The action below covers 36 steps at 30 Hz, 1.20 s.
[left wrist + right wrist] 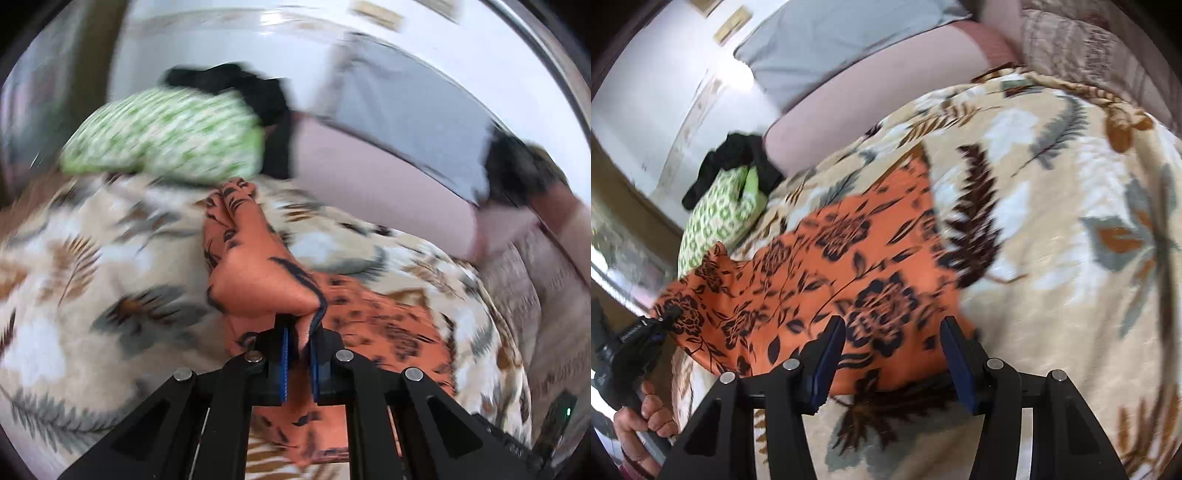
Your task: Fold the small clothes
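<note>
- Where the bed spreads under both cameras, a cream blanket (1052,258) with grey, brown and rust leaf prints covers it from edge to edge.
- Behind it stand a pale headboard (871,85) and a white wall; no brand, label or readable writing shows on anything.
- An orange cloth (849,258) with black flower prints lies on the blanket; in the right wrist view its long axis runs from the lower left, where one corner is lifted off the bed, up toward the upper right.
- A green-and-white patterned pillow (716,218) sits near the far edge, with a black garment (731,155) bunched against it.
- The left gripper (299,350) has its blue pads pressed together on a pinched fold of the orange cloth, which rises in a ridge ahead of it.
- The right gripper (892,360) hangs over the near edge of the cloth, fingers spread apart, gripping nothing.
- A hand (646,417) wraps the left gripper's handle.
</note>
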Tool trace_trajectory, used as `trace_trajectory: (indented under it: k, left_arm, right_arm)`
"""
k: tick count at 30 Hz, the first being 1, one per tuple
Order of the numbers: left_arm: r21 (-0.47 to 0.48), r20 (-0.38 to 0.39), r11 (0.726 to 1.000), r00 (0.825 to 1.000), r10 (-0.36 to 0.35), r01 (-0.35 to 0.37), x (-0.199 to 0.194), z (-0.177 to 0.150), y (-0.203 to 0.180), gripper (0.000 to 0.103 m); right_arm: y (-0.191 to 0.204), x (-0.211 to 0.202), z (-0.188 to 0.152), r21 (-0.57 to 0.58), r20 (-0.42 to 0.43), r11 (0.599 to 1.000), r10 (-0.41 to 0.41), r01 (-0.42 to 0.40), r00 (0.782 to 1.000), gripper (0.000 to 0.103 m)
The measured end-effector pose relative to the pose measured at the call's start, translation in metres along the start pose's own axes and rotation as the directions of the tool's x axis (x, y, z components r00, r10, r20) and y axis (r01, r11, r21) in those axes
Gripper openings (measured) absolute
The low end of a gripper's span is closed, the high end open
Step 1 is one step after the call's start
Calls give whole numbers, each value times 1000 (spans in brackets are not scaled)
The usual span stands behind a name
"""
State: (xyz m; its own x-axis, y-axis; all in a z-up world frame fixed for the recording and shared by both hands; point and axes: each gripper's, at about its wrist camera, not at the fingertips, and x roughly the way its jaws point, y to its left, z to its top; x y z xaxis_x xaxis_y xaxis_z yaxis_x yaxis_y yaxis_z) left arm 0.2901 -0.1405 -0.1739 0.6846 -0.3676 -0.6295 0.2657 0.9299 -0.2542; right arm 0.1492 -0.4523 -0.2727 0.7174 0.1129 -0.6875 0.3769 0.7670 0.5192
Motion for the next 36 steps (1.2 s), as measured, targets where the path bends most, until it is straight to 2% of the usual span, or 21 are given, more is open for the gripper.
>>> trace_trajectory:
  k: [4,8,9,11,12,13,14,16,17,18,19,20,21,23,24,26,30,33,36]
  left_arm:
    - [159,-38,984,996,-74,80,6,-6,-78,7]
    - [297,-142,934,977,-160,197,26,-44,-159,7]
    - [330,-193,916,966,-172,229,36,-63,-178,7]
    - [328,-304,893,930,-208,307,54,-91,-195,7]
    - [306,-391,882,892,-228,360,67,-105,-198,7]
    - [301,-432,879,875,-221,370,71,-114,-198,7]
    - [307,-452,877,868,-208,370,74,-119,-195,7]
    - [328,-436,866,873,-216,378,62,-117,-182,8]
    - [333,-414,858,878,-239,391,52,-112,-174,17]
    - [350,-367,852,893,-259,390,37,-104,-162,37]
    - [371,-322,853,912,-253,367,26,-99,-154,51]
    - [396,-262,859,937,-233,324,15,-95,-145,72]
    - [418,-172,871,964,-204,259,2,-87,-131,75]
    - [421,-122,881,976,-179,214,-6,-78,-114,75]
    - [403,-124,895,981,-151,189,-3,-72,-101,75]
    - [363,-145,920,984,-103,150,5,-68,-83,75]
    - [290,-222,953,975,-18,84,24,-74,-47,75]
    - [274,-261,961,965,28,46,35,-81,-40,75]
    - [271,-288,961,957,35,46,47,-87,-39,75]
  right_arm:
    - [-29,-19,9,52,42,999,-8,6,999,57]
    - [-60,-34,19,133,74,991,-15,5,997,57]
    - [-68,-37,21,161,82,987,-16,3,997,57]
    - [-79,-41,27,188,95,982,-29,10,995,57]
    - [-82,-42,29,195,98,981,-40,20,994,58]
    - [-85,-42,31,202,98,979,-41,21,994,58]
    - [-87,-41,32,209,90,978,-35,15,995,58]
    - [-89,-38,33,224,63,975,-8,-6,998,58]
    - [-90,-36,34,231,49,973,14,-25,999,58]
    - [-90,-34,34,240,39,969,48,-56,998,60]
    - [-89,-33,34,247,37,966,70,-77,997,63]
    - [-88,-33,32,253,41,962,96,-103,995,64]
    - [-85,-32,32,256,44,958,120,-127,992,65]
    - [-78,-29,32,253,38,949,185,-189,982,67]
    - [-73,-25,30,256,27,941,222,-221,975,67]
    - [-64,-16,29,255,4,939,237,-230,972,67]
    - [-48,7,27,250,-36,954,179,-165,983,67]
    - [-42,25,29,234,-64,970,86,-69,994,67]
    - [-42,40,27,231,-90,972,51,-29,995,67]
